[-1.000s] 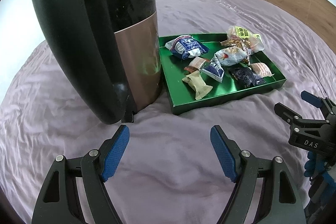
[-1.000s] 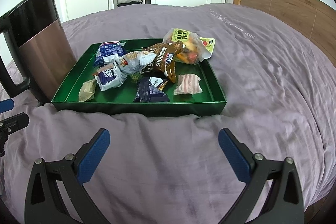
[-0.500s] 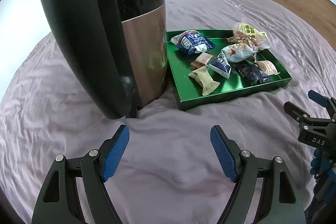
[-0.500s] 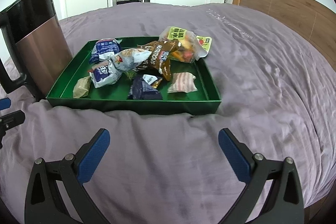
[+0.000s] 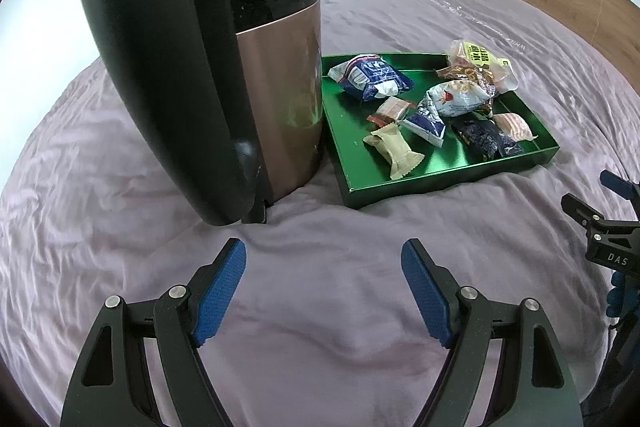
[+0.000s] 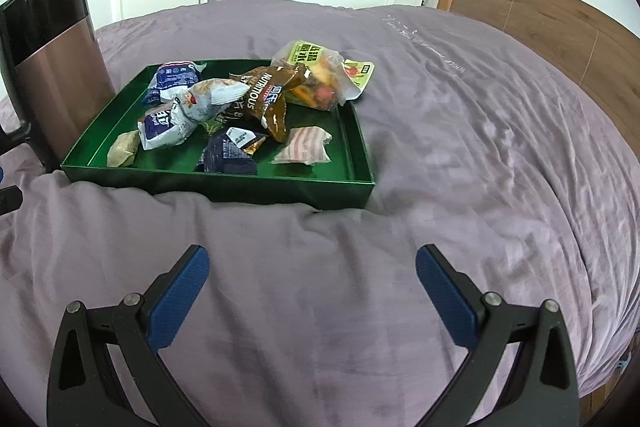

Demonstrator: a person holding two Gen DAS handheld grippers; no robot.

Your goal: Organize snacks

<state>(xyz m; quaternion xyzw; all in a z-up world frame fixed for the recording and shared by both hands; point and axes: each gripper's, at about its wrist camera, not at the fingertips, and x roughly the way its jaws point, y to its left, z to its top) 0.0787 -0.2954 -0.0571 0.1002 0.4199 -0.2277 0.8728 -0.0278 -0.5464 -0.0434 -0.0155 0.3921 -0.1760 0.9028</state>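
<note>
A green tray point(image 6: 224, 183) lies on the purple bedspread and holds several wrapped snacks: a brown "Nutritious" bag point(image 6: 268, 95), a blue-white pack point(image 6: 172, 79), a dark blue pack point(image 6: 232, 155), a pink striped pack point(image 6: 306, 145) and a yellow-green bag point(image 6: 320, 67) over the far rim. The tray also shows in the left wrist view point(image 5: 440, 183) with a beige bar point(image 5: 394, 149) near its front. My left gripper point(image 5: 322, 291) is open and empty, low over the bedspread in front of the bin and tray. My right gripper point(image 6: 312, 291) is open and empty, in front of the tray.
A tall black and copper bin point(image 5: 224, 47) stands upright against the tray's left side; it also shows in the right wrist view point(image 6: 52, 67). A wooden headboard point(image 6: 540, 15) runs along the right. Wardrobes and a door stand behind the bed. The right gripper's body point(image 5: 608, 239) shows at the left view's right edge.
Both grippers have drawn back slightly from the tray and swung a little, so the bin sits closer to centre in the left view. Both stay open and empty.
</note>
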